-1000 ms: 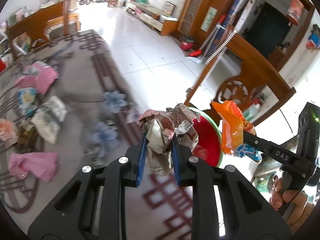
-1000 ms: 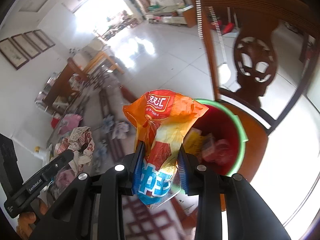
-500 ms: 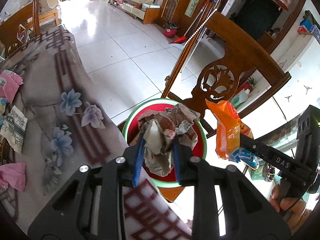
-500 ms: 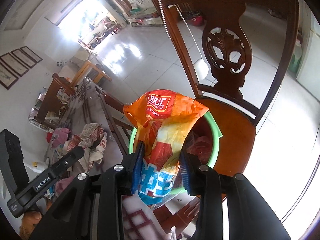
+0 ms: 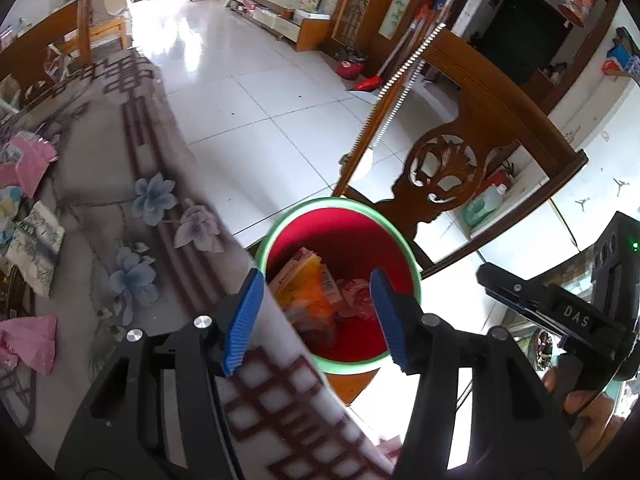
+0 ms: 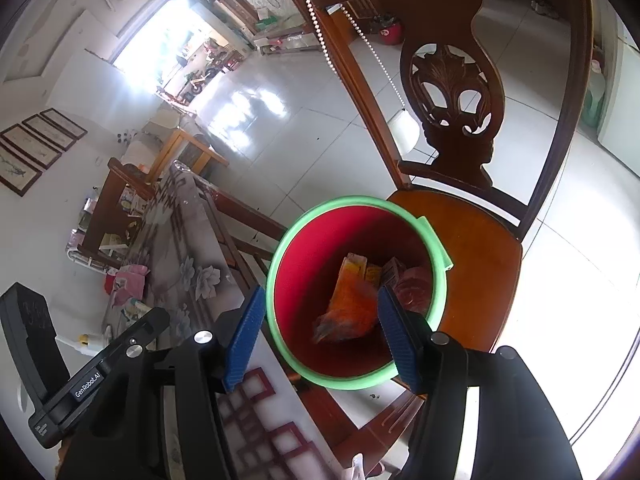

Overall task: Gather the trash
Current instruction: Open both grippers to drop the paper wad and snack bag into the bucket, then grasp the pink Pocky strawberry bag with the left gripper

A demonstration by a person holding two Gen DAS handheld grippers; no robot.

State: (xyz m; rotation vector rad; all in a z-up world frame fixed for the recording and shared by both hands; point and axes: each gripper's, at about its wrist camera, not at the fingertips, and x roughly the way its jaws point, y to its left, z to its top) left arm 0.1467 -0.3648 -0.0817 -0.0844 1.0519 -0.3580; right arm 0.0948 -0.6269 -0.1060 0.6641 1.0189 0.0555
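A red bin with a green rim (image 5: 280, 222) (image 6: 280, 248) stands on a wooden chair seat (image 6: 480, 248) beside the table. Inside lie an orange snack bag (image 6: 352, 308) (image 5: 312, 292) and other wrappers (image 5: 356, 292). My left gripper (image 5: 316, 316) is open and empty above the bin's near rim. My right gripper (image 6: 320, 332) is open and empty right over the bin. Each gripper shows in the other's view, the right one (image 5: 560, 312) and the left one (image 6: 92, 380).
The table with a flowered cloth (image 5: 120, 200) carries more trash: pink wrappers (image 5: 28, 340) (image 5: 28, 160) and a patterned packet (image 5: 36, 244). The carved chair back (image 5: 452, 160) rises behind the bin. White tiled floor (image 5: 260, 92) lies beyond.
Both grippers opened. The crumpled paper wad left my left gripper and the orange snack bag left my right gripper; the bag now lies in the bin.
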